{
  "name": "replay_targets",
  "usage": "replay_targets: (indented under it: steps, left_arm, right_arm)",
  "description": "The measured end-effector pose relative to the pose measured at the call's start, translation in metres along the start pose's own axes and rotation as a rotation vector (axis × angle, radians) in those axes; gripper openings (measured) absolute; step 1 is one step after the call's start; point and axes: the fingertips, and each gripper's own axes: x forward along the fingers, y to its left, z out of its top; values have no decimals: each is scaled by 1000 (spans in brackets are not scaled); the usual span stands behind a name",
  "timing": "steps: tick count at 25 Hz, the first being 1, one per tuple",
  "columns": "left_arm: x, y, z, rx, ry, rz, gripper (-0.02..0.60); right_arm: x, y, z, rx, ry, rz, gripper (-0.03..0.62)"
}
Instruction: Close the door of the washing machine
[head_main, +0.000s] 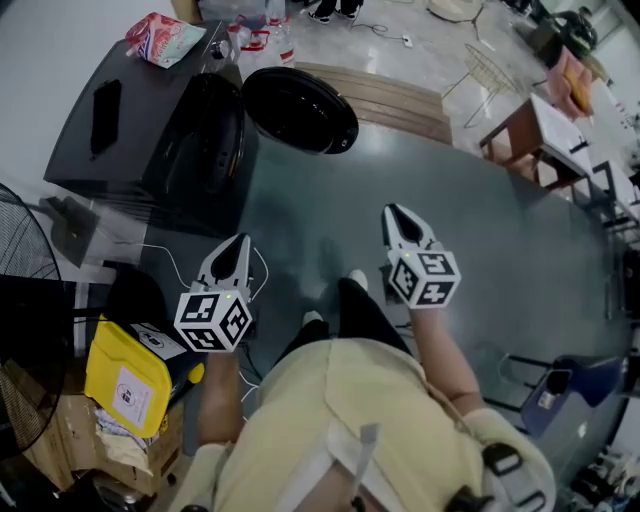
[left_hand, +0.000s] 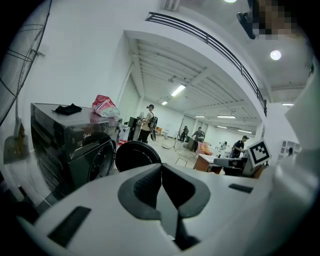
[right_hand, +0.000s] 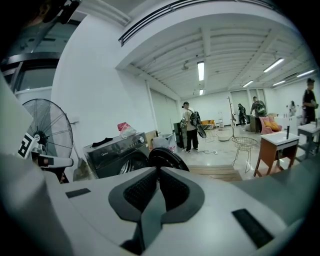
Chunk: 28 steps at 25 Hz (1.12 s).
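Both tools are closed and empty. The right gripper (head_main: 397, 216) has its jaws pressed together with nothing between them, and the left gripper (head_main: 237, 244) shows its pads meeting in the same way. Both are held in front of the person, tilted slightly downward and well apart from the work. The door (head_main: 300, 108) of the washing machine (head_main: 140, 120) stands swung fully open. It is a round, dark-glazed disc projecting from the right side of the machine front in the head view, and appears to be hinged at the edge next to the drum opening. Judged from its build, it is a rigid, moderately heavy panel that should turn freely on its hinge. The glazing looks smooth and probably slippery, so apply the closed jaws as a pusher on the outer rim farthest from the hinge, not on the glass centre. Pinching is unnecessary. A firm final push is probably needed to engage the latch. On the machine top lie a pink packet (head_main: 162, 38) and a black item (head_main: 105, 100). A wooden platform (head_main: 385, 100) lies beyond the door. A fan (head_main: 20, 250) and a yellow box (head_main: 125, 375) stand at the person's left.
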Motion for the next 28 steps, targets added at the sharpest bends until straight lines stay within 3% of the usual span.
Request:
replay_targets:
  steps: [7,14,28]
  left_arm:
    - [22,17,8,26,-5,54,6]
    - [58,40,20,-27,-1,127,6]
    - [126,73,44,-70,8,267,6]
  right_arm:
    - [44,-15,5,-36,19,10,9]
    - [113,-30,15,-74,81,78,94]
    - [266,-68,15,-150,220,164,138]
